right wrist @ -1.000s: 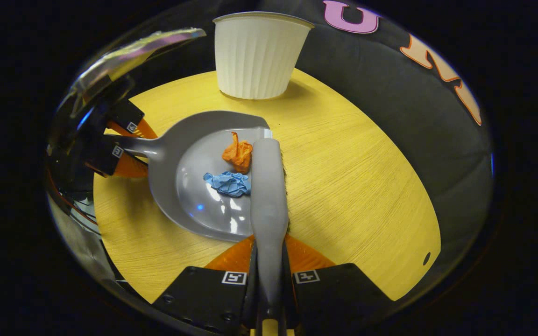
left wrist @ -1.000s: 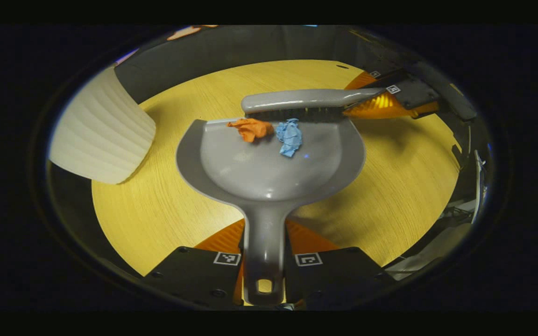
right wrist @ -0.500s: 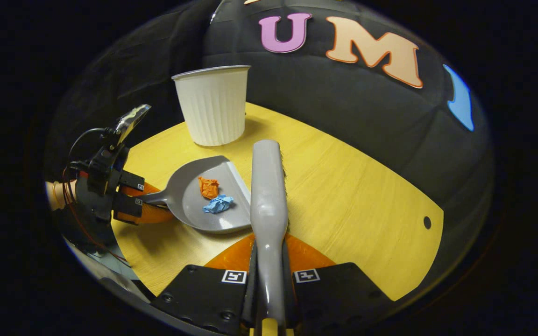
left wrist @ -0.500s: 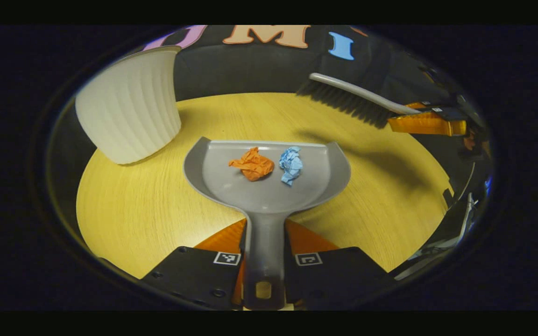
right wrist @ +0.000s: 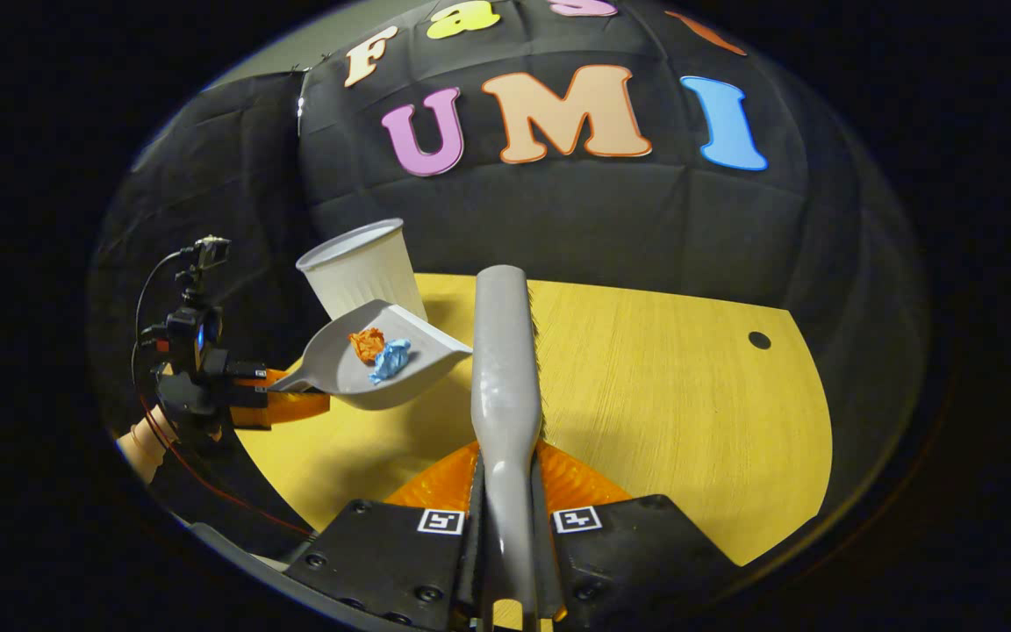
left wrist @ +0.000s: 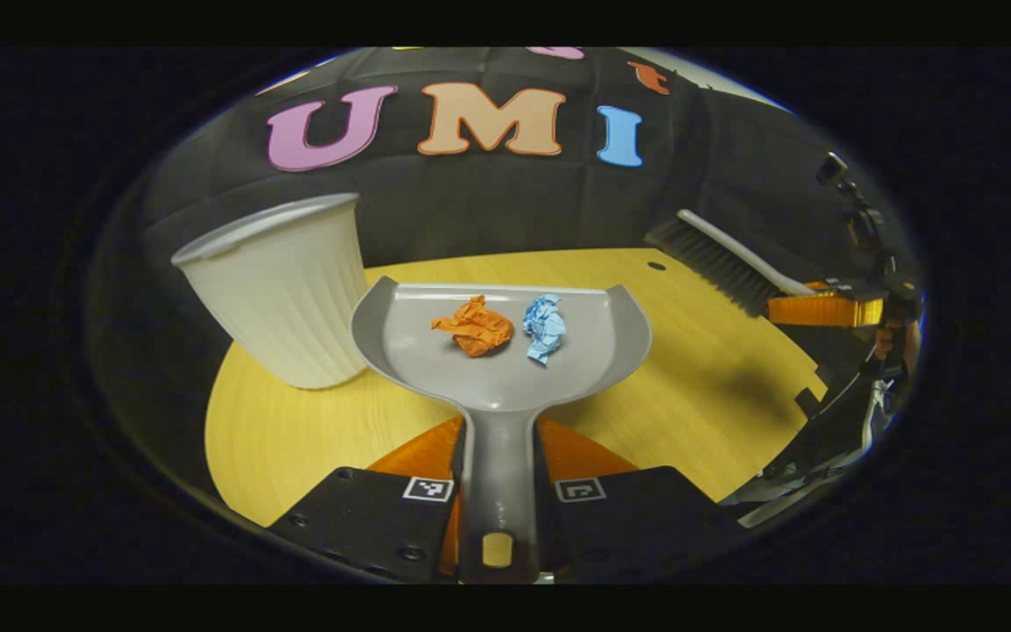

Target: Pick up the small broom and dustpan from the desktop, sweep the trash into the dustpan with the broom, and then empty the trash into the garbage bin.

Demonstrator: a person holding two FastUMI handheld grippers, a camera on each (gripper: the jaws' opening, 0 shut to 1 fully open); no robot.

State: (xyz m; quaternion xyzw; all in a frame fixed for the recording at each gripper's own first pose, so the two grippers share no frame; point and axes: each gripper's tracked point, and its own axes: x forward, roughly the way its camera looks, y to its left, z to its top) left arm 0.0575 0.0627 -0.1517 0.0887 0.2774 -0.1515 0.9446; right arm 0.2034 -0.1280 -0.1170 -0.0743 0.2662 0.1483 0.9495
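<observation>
Black cloth walls close off the booth behind a yellow wooden desktop (left wrist: 312,421). In the left gripper view, the left gripper (left wrist: 500,491) is clamped on the handle of the grey dustpan (left wrist: 501,360), both fingers pressing its sides. The dustpan's long axis runs straight away from the camera, open lip pointing toward the cloth wall. An orange paper wad (left wrist: 475,326) and a blue paper wad (left wrist: 544,326) lie side by side in the pan. A white ribbed garbage bin (left wrist: 282,285) stands just left of the pan, its side partly hidden by the pan's rim. Far right, the broom (left wrist: 720,254) points up-left (bristles down).

In the right gripper view, the right gripper (right wrist: 510,527) is closed on the broom (right wrist: 505,369) handle. The broom's long axis points forward over the desktop (right wrist: 663,404), bristles on its right side. To the left, the dustpan (right wrist: 374,364) is held off the desktop, tilted, directly in front of the garbage bin (right wrist: 361,268), with the orange wad (right wrist: 367,343) and blue wad (right wrist: 390,360) inside. A small dark hole (right wrist: 759,340) marks the desktop's far right.
</observation>
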